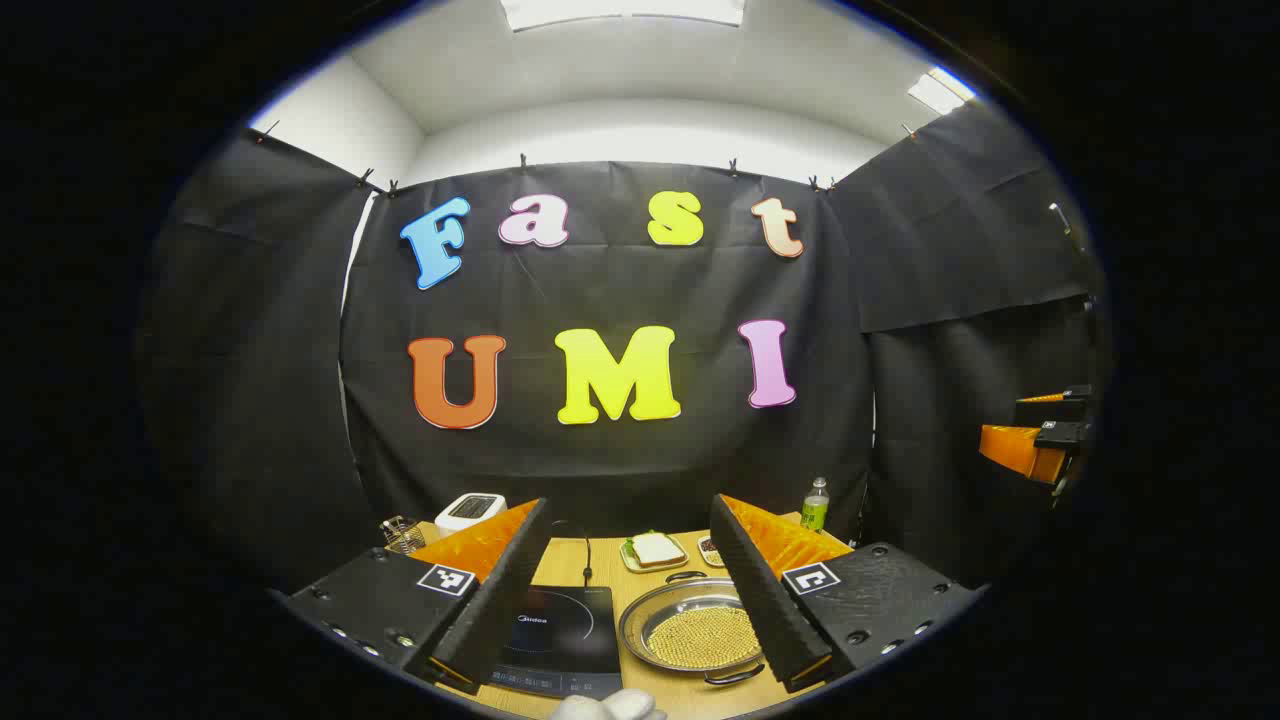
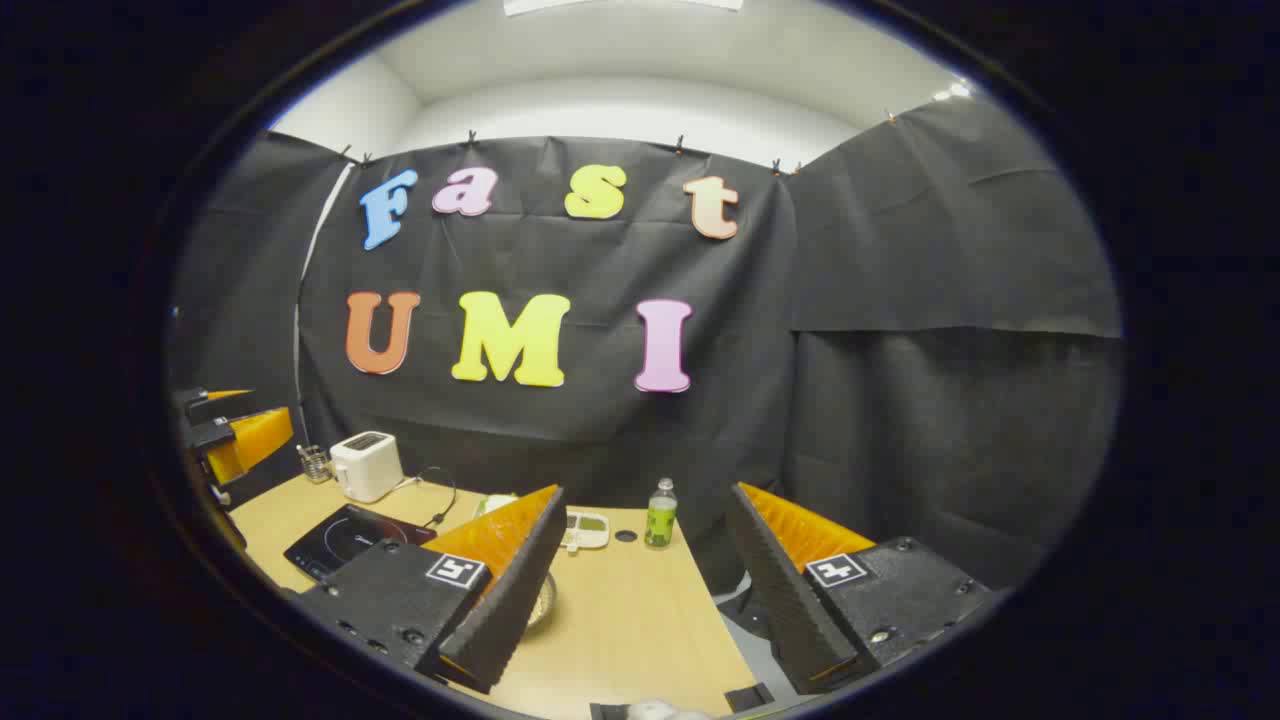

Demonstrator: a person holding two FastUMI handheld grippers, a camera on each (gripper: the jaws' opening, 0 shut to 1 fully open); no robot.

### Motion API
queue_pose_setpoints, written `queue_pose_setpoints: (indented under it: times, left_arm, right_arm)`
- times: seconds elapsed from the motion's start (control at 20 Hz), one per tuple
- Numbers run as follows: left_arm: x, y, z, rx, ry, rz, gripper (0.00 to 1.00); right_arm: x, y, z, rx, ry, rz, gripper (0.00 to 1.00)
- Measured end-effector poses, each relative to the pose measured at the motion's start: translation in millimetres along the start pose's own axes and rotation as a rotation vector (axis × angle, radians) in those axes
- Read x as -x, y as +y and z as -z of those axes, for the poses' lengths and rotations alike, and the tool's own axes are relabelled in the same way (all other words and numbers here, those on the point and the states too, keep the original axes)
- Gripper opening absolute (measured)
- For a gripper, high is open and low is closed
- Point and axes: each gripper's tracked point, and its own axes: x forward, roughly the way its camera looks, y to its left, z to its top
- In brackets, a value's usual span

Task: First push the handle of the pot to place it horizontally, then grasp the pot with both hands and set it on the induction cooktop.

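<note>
In the left gripper view, a shallow metal pot with golden contents rests on the wooden table. One loop handle points to the far side and the other to the near right. Just left of it lies the black induction cooktop. My left gripper hangs open above both, holding nothing. My right gripper hovers far off to the right. In the right gripper view, my right gripper is open and empty above the table. Its left finger hides most of the pot. The cooktop lies further left.
Behind the pot sit a plate with a sandwich and a small dish. A white toaster, a wire basket and a green bottle stand along the back edge. A white-gloved hand shows at the bottom.
</note>
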Motion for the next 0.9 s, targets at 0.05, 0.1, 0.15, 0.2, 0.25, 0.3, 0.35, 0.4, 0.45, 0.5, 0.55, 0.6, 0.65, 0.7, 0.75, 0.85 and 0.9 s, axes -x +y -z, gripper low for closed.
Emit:
queue_pose_setpoints:
  times: [0.05, 0.1, 0.15, 0.2, 0.25, 0.3, 0.35, 0.4, 0.45, 0.5, 0.55, 0.6, 0.65, 0.7, 0.75, 0.85, 0.9]
  left_arm:
    - [0.2, 0.0, -1.4, 0.0, -0.002, 0.001, 0.95]
    - [0.7, 0.4, -1.0, 0.003, -0.003, 0.004, 0.95]
    - [1.4, 0.5, -1.2, 0.002, -0.005, 0.004, 0.95]
    - [1.5, 1.8, -2.2, 0.0, -0.008, 0.004, 0.95]
    - [2.0, 2.6, -1.8, -0.003, -0.007, 0.004, 0.95]
    - [2.8, 4.3, -2.1, -0.003, -0.011, 0.002, 0.95]
    - [3.3, 4.6, -0.5, -0.003, -0.006, 0.003, 0.95]
    - [4.0, 6.3, 0.4, -0.004, -0.006, 0.0, 0.95]
    - [4.3, 7.4, 1.0, -0.005, -0.006, -0.001, 0.95]
    - [4.8, 8.2, 1.5, -0.006, -0.007, -0.004, 0.95]
    - [4.7, 8.7, 2.2, -0.006, -0.006, -0.004, 0.95]
    - [4.9, 9.9, 3.7, -0.006, -0.004, -0.005, 0.95]
    - [5.0, 10.5, 4.4, -0.005, 0.0, -0.005, 0.95]
    - [5.8, 10.9, 5.2, -0.004, 0.001, -0.006, 0.95]
    - [5.8, 11.3, 5.9, -0.004, 0.003, -0.007, 0.95]
    - [6.7, 14.3, 8.0, -0.008, 0.0, -0.015, 0.95]
    - [7.9, 16.8, 10.2, -0.01, 0.0, -0.022, 0.95]
  right_arm:
    - [1.8, 0.6, -0.5, -0.001, -0.001, 0.001, 1.0]
    - [3.3, 1.0, 0.3, 0.001, -0.001, 0.003, 0.99]
    - [3.9, 1.3, -0.1, 0.002, -0.002, 0.003, 0.98]
    - [4.2, 2.6, -0.2, 0.006, -0.001, 0.004, 1.0]
    - [3.9, 2.9, 0.3, 0.008, 0.001, 0.005, 1.0]
    - [4.1, 4.5, 2.1, 0.009, 0.005, 0.003, 0.98]
    - [4.5, 6.4, 2.1, 0.01, 0.008, 0.0, 0.98]
    - [4.1, 7.8, 1.7, 0.009, 0.007, -0.001, 1.0]
    - [4.4, 9.8, 1.4, 0.011, 0.007, -0.002, 1.0]
    - [3.9, 10.2, 2.2, 0.013, 0.006, -0.001, 0.98]
    - [3.5, 11.0, 2.1, 0.015, 0.005, -0.003, 0.99]
    - [3.3, 14.5, 1.4, 0.014, 0.004, -0.008, 0.98]
    - [2.7, 16.7, 1.6, 0.012, 0.007, -0.011, 1.0]
    - [0.9, 18.6, 3.7, 0.008, 0.011, -0.015, 0.98]
    - [-0.2, 20.8, 4.2, 0.0, 0.015, -0.021, 0.99]
    - [-3.4, 32.2, 5.5, -0.02, 0.028, -0.053, 0.98]
    - [-6.3, 37.8, 8.1, -0.024, 0.035, -0.072, 0.99]
